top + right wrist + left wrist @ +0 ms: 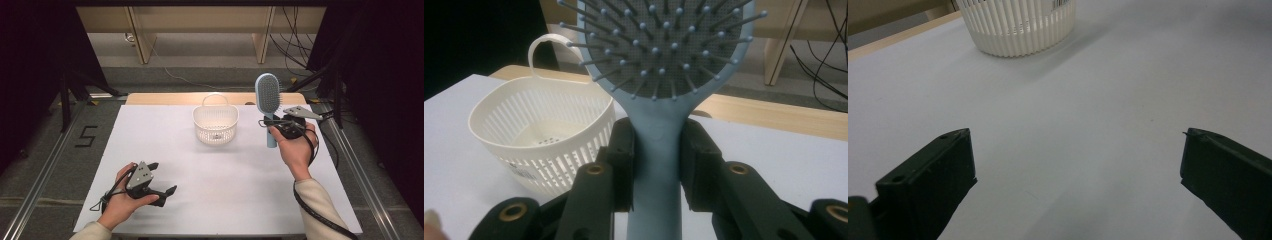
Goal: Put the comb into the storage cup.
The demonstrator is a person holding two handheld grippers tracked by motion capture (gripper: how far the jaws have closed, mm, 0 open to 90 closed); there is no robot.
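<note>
Right tongs (656, 160) clamped on light-blue plastic paddle hairbrush (268, 95), upright beside cream slotted plastic basket (216, 125). Left tongs (162, 181) apart, low near white surface (225, 185) front edge, open room ahead.

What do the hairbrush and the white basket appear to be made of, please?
Hairbrush: probably matte pale-blue plastic, smooth and seamless on the handle; grey pad with thin ball-tipped pins, perhaps rubbery. Basket: likely moulded cream plastic with a slight sheen, with thin slotted walls and a loop handle in one piece.
</note>
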